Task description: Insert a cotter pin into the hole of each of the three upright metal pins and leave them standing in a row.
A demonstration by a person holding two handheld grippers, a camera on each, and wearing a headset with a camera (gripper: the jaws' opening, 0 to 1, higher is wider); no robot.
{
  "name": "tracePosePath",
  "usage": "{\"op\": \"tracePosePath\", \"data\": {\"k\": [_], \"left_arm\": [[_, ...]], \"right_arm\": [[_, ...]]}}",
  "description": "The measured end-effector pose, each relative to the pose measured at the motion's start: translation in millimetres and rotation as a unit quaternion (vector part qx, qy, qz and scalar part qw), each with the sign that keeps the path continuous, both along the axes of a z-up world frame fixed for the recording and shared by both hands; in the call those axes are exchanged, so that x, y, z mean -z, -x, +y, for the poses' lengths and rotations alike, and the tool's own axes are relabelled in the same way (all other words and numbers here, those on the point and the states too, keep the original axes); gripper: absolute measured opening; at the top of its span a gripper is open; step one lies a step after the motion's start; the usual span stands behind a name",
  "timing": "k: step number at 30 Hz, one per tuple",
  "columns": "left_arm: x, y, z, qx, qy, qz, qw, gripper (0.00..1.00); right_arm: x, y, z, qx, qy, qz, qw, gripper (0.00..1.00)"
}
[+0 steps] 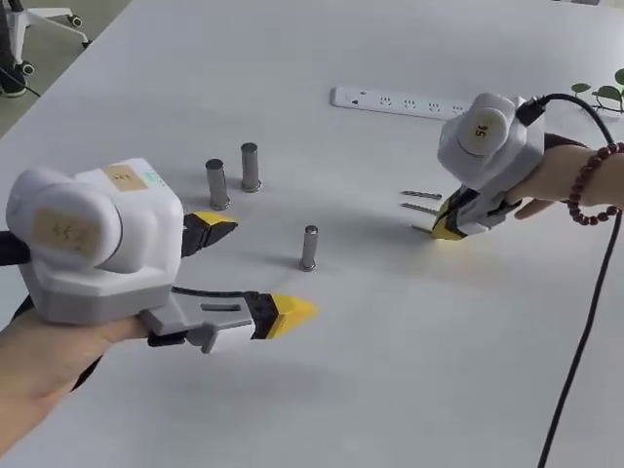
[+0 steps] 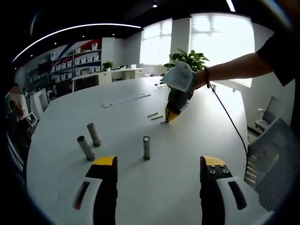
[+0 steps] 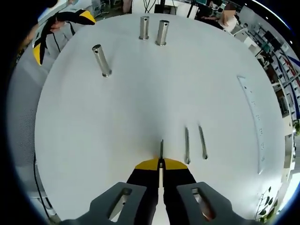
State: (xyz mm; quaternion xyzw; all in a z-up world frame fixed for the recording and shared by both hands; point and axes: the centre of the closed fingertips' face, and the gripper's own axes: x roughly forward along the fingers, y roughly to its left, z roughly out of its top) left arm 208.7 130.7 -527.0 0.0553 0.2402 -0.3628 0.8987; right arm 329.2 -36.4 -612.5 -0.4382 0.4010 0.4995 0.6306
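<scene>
Broadly, a white counter (image 1: 409,370) carries everything, with a power strip (image 1: 400,101) lying at its far side. The left gripper (image 1: 258,268) hovers with its fingers wide apart and holding nothing, near the lone metal pin (image 1: 309,248). A second metal pin (image 1: 216,184) and a third metal pin (image 1: 251,167) stand close together beyond it, and all three are upright. The right gripper (image 3: 161,163) is down at the counter, its fingers together and clamped on the end of one cotter pin (image 3: 161,147). That pin lies flat, its long axis pointing straight forward off the fingertips. A second cotter pin (image 3: 186,145) and a third cotter pin (image 3: 202,142) lie parallel just beside it. The lone metal pin stands well ahead and to the left of the held cotter pin, nearer the left gripper. That hand looks placed to steady it while the right carries the cotter pin across.
</scene>
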Motion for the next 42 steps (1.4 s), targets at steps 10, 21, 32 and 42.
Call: {"op": "tracePosePath", "data": {"k": [10,21,32,42], "left_arm": [[0.0,0.7,-1.8,-0.001,0.008,0.011,0.9999,0.65],[-8.5,-3.4,-7.0,-0.009,0.037,0.015,0.9992,0.58],[-16.8,-3.9,-26.3,0.005,0.067,0.029,0.9974,0.48],[-17.6,-4.8,-38.8,0.013,0.077,0.047,0.9958,0.39]], "right_arm": [[-1.9,-4.2,-2.8,-0.024,-0.002,-0.033,0.9992,0.0],[-34.0,13.2,8.2,-0.076,-0.025,-0.103,0.9915,0.0],[-65.3,53.5,44.4,-0.136,-0.075,-0.12,0.9806,0.0],[-83.3,86.3,76.3,-0.176,-0.114,-0.123,0.97,0.0]]}}
